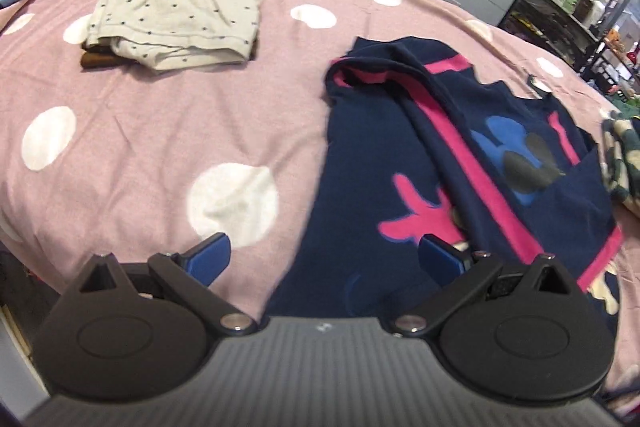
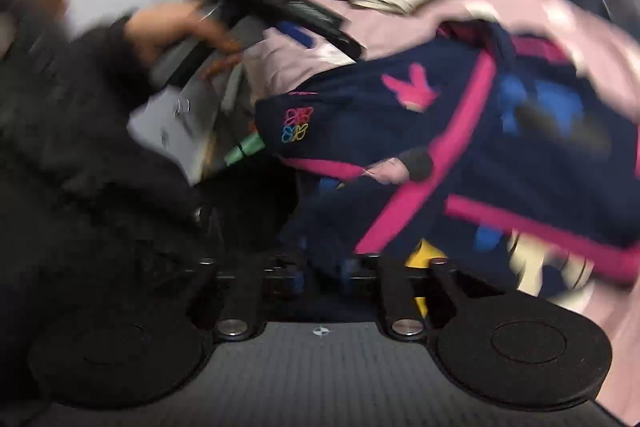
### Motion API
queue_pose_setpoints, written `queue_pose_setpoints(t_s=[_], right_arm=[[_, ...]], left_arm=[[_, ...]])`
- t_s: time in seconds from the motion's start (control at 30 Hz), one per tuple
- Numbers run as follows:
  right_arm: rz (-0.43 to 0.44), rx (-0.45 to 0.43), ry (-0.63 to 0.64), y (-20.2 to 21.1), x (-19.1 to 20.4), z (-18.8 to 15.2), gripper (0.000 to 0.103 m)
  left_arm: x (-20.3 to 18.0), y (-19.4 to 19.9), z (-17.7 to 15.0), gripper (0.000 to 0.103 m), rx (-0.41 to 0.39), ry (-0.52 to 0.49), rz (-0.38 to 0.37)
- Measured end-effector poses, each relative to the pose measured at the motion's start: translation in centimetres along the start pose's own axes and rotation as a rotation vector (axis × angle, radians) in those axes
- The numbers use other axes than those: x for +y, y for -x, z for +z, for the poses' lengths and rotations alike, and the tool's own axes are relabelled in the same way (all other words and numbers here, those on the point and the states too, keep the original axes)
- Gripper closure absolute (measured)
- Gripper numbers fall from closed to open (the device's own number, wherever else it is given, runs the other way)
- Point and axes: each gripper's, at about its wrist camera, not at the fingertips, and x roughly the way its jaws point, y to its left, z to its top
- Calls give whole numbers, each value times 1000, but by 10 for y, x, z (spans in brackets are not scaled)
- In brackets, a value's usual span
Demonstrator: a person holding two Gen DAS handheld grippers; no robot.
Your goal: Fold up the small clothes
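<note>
Motion blur smears right view; right gripper [image 2: 320, 273] jaws hidden under navy garment [image 2: 500, 147].

- i see a pink bedspread with big white polka dots [image 1: 160, 131].
- a navy garment with hot-pink stripes and pink, blue and black shapes [image 1: 400, 147] lies on it.
- a folded cream garment with small dark dots [image 1: 180, 11].
- my left gripper [image 1: 324, 259] has blue fingertips [image 1: 210, 259] on black arms.

Soft matt knit navy garment [image 1: 400, 163] on slightly nubby, seemingly cotton pink bedspread [image 1: 160, 131]
</note>
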Motion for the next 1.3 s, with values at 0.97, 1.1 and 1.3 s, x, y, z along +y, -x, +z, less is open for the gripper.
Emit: queue_pose_setpoints(t_s=[0.97, 1.1, 1.3], right_arm=[[65, -495, -213, 186, -16, 12, 83], [127, -223, -62, 131, 18, 14, 83], [165, 194, -75, 15, 30, -30, 82]], left_arm=[[-9, -1, -20, 0, 61, -31, 11], [-10, -4, -20, 0, 68, -31, 11], [-16, -1, -19, 0, 69, -68, 1]])
